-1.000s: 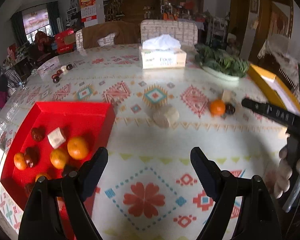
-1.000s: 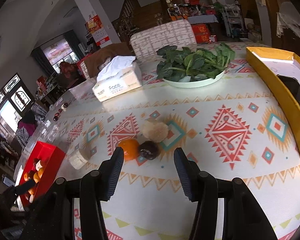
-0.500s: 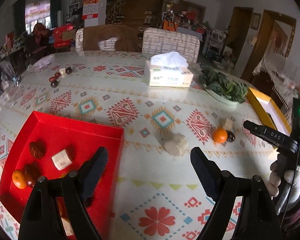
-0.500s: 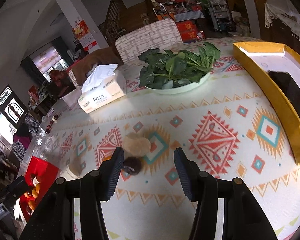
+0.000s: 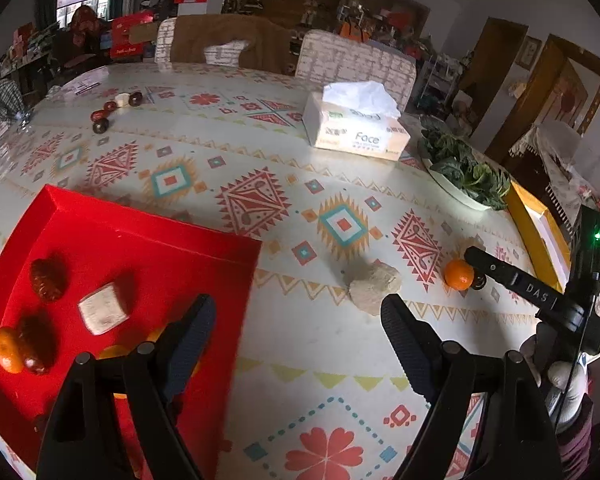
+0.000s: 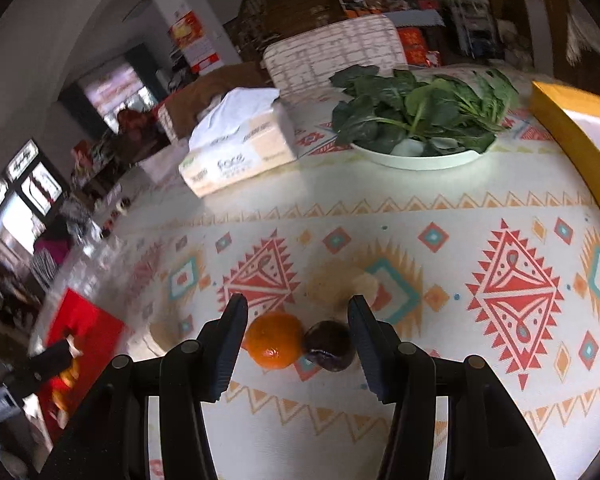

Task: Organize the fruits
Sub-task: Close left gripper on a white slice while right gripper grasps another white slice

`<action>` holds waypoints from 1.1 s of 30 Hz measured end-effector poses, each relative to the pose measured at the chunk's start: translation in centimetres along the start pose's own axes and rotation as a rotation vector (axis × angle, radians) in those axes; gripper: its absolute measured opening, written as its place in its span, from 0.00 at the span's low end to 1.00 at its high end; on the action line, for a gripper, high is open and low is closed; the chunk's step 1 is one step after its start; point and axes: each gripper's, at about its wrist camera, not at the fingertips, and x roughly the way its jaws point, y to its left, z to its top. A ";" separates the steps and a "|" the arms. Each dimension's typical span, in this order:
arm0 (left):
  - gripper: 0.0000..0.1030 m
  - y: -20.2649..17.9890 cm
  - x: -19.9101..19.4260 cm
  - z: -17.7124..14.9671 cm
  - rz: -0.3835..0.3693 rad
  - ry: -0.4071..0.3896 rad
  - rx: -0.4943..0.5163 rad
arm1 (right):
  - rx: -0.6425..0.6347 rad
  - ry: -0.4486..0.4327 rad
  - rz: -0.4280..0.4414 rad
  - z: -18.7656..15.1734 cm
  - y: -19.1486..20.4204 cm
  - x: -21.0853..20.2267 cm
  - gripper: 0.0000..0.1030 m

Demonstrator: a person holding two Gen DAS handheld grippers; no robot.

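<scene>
Fruit spread over a patterned desk [image 5: 260, 148]. Right tool [image 6: 298, 330]: jaws apart, nothing clamped, hovering low with an orange [image 6: 274, 339] and a dark round fruit [image 6: 329, 345] lying side by side between the fingers, touching each other, no pad pressing on either. Pale beige lump [image 6: 340, 284] just beyond that pair. Left tool [image 5: 298, 320]: jaws wide apart, empty, straddling the right edge of a red tray [image 5: 140, 248] at the desk's near left. Inside the tray: dark red dates [image 5: 48, 280], a pale cube [image 5: 102, 313], a small orange [image 5: 7, 350] by the left wall, more orange fruit partly hidden behind the left finger. Beige chunk [image 5: 374, 282] on the desk just beyond the left tool's right finger. Farther back: tissue box [image 5: 356, 128], plate of leafy greens [image 6: 416, 120], yellow box [image 6: 580, 136] at the right edge. Gloved hand [image 5: 560, 372] holding the right tool, low right in the left view.
</scene>
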 end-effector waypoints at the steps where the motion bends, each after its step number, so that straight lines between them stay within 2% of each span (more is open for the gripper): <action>1: 0.82 -0.4 0.3 0.0 0.002 0.005 0.011 | -0.016 0.000 -0.011 -0.1 0.1 0.2 0.55; 7: 0.82 -3.4 2.5 0.4 0.019 0.034 0.110 | -0.080 -0.036 -0.040 -0.4 0.9 -0.6 0.55; 10: 0.82 -4.8 4.2 0.5 0.042 0.050 0.172 | -0.152 -0.065 0.001 -0.5 2.0 -1.3 0.55; 13: 0.82 -5.4 5.6 0.5 0.083 0.059 0.210 | -0.212 -0.032 0.047 -0.8 3.1 -0.5 0.47; 16: 0.82 -5.6 6.4 0.4 0.074 0.061 0.218 | -0.258 -0.028 -0.016 -0.9 3.7 0.3 0.46; 19: 0.82 -6.0 7.3 0.2 0.098 0.069 0.233 | -0.248 -0.008 -0.036 -0.9 3.2 0.9 0.46; 23: 0.82 -6.3 8.1 -0.3 0.114 0.072 0.241 | -0.298 -0.013 -0.081 -1.3 4.0 1.3 0.45; 27: 0.81 -6.7 8.2 -0.4 0.095 0.074 0.242 | -0.322 -0.015 -0.096 -1.5 4.4 1.0 0.45; 28: 0.80 -6.8 8.1 -0.5 0.095 0.068 0.248 | -0.304 -0.011 -0.075 -1.3 4.0 0.8 0.45; 29: 0.71 -7.0 8.0 -0.6 0.083 0.060 0.257 | -0.280 -0.010 -0.049 -1.0 3.7 0.6 0.45; 30: 0.54 -7.2 7.9 -0.7 0.082 0.052 0.267 | -0.226 -0.026 -0.001 -0.5 2.8 -0.2 0.46; 32: 0.34 -7.7 7.6 -0.8 0.069 0.041 0.294 | -0.160 -0.070 0.026 0.3 1.7 -1.3 0.46; 33: 0.34 -8.0 7.6 -0.9 0.086 0.034 0.314 | -0.129 -0.097 0.024 0.6 1.1 -1.8 0.46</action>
